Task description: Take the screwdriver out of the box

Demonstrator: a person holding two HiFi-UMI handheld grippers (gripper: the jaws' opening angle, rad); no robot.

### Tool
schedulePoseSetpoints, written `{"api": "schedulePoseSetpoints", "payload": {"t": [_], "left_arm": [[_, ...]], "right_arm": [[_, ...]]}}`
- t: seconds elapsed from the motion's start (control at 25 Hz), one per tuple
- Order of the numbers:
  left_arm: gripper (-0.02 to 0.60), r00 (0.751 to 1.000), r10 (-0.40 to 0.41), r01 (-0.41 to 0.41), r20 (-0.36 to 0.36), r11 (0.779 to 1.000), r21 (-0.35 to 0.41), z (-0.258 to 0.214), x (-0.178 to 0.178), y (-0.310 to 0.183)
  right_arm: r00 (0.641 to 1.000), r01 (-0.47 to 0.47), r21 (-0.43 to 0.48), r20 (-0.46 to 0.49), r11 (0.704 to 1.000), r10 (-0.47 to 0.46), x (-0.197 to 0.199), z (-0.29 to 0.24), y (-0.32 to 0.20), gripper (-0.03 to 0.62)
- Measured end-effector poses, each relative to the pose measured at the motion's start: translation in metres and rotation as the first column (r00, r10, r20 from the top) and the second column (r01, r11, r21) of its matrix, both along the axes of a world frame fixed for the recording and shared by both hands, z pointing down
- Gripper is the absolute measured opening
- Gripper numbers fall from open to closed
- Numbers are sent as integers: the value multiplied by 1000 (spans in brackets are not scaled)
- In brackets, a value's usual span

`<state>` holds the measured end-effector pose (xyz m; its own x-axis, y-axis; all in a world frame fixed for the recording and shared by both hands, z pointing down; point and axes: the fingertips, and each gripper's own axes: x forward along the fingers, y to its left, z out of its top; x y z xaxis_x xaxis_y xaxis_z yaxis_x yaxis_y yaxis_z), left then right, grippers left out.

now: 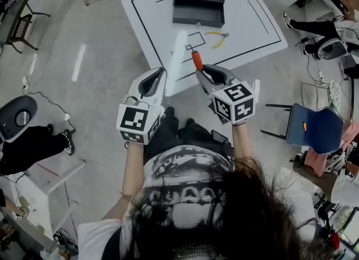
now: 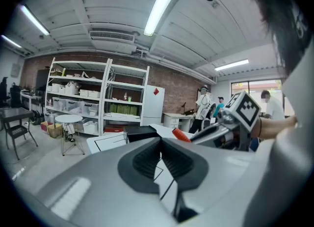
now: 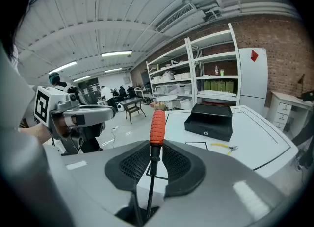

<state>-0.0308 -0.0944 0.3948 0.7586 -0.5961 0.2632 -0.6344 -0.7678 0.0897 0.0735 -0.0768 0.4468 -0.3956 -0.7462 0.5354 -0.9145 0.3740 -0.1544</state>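
The screwdriver point(image 1: 197, 60) has an orange ribbed handle and a thin dark shaft. My right gripper point(image 1: 201, 72) is shut on its shaft just below the handle, which sticks out past the jaws point(image 3: 157, 125). The black box point(image 1: 198, 2) stands with its lid raised at the far side of the white table point(image 1: 151, 17); it also shows in the right gripper view point(image 3: 210, 121). My left gripper point(image 1: 162, 72) hangs beside the right one, shut with nothing in it point(image 2: 161, 140). Both grippers are off the table's near corner, over the floor.
Yellow pliers point(image 1: 217, 39) lie on the table in front of the box. A blue chair point(image 1: 313, 130) stands to the right. A seated person's legs point(image 1: 33, 144) are at the left. White shelves point(image 2: 98, 98) and a small round table point(image 2: 68, 119) stand beyond.
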Motion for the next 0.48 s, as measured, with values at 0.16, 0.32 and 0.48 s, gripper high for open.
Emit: {"api": "schedulePoseSetpoints", "payload": {"t": [0.16, 0.32, 0.48], "left_arm": [[0, 1000, -22, 22, 4, 1000, -6, 0, 15, 31], [0, 999, -40, 40, 5, 999, -2, 2, 30, 63], [0, 998, -60, 60, 8, 998, 9, 0, 44, 93]], "right_arm": [[1000, 21, 16, 23, 1000, -21, 11, -5, 24, 86], [998, 43, 31, 37, 999, -44, 22, -6, 53, 86], [997, 71, 44, 39, 997, -73, 32, -9, 79, 86]]}}
